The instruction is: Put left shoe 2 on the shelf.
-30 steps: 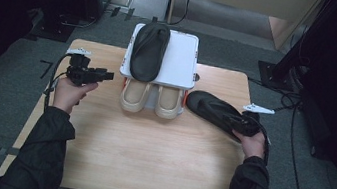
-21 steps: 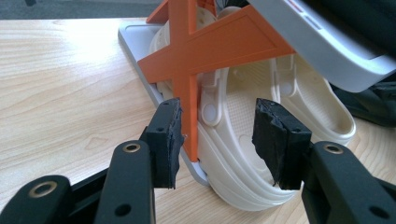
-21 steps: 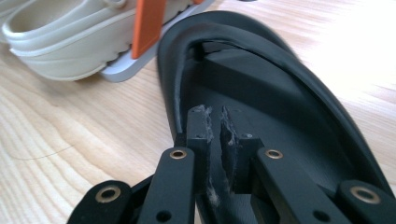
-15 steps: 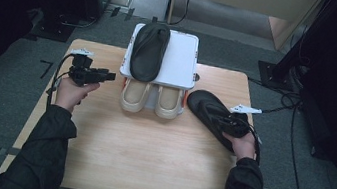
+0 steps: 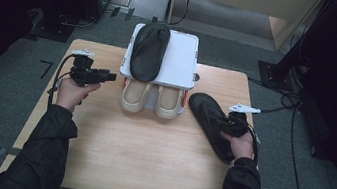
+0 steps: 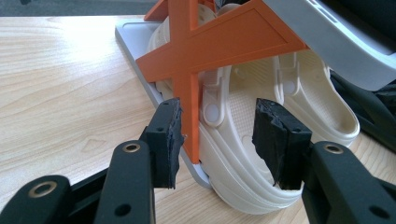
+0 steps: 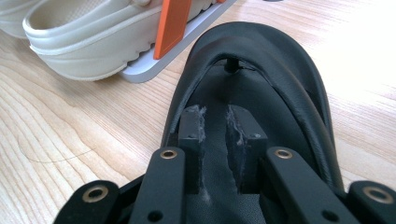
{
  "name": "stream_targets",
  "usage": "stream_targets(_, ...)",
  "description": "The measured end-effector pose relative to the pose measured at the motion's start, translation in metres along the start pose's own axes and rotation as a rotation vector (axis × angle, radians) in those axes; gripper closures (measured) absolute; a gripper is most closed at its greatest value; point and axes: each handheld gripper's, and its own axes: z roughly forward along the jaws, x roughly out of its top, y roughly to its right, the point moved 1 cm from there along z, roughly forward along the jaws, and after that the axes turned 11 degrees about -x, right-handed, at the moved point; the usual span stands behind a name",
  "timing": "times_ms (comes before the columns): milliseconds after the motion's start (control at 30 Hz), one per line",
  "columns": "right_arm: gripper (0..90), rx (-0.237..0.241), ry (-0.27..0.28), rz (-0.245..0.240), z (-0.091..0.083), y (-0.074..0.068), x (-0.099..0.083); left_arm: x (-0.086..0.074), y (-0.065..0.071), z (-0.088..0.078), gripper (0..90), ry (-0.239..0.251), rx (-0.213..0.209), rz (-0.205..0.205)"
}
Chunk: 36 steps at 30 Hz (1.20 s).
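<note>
Right hand-held gripper (image 5: 226, 125), jaws just opening, narrow gap, over black sandal (image 5: 210, 123) at 3 o'clock; left hand-held gripper (image 5: 108, 75) open, empty.

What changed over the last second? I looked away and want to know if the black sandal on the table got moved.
The right gripper pulled the black sandal a little toward the person; its heel now nears the table's right edge. Its jaws have just been opening, with a narrow gap between them over the sandal's footbed. The left gripper, the cream clogs, the white rack and the sandal on top stayed put.
</note>
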Motion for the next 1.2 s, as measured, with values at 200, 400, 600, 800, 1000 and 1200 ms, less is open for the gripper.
stream_targets(200,72.5,0.023,0.028,0.000,-0.008,-0.004,0.002,0.000,0.000,-0.001,52.3,0.007,0.002,-0.001)
stream_targets(400,67.4,0.038,0.040,-0.031,-0.014,-0.014,0.002,0.000,0.000,-0.003,52.3,0.013,0.002,-0.003)
stream_targets(600,67.0,0.030,-0.010,-0.059,-0.003,-0.021,-0.001,0.000,0.000,0.000,52.3,-0.001,0.000,0.002)
stream_targets(800,78.3,-0.014,-0.064,-0.023,0.010,-0.026,0.001,-0.001,0.001,0.003,52.3,-0.014,-0.006,0.007)
stream_targets(1000,79.8,-0.061,-0.059,0.032,0.015,-0.030,0.009,-0.002,0.003,0.005,52.3,-0.021,-0.011,0.014)
stream_targets(1200,79.5,-0.072,-0.038,0.101,0.024,-0.033,0.014,-0.002,0.005,0.006,52.3,-0.022,-0.015,0.021)
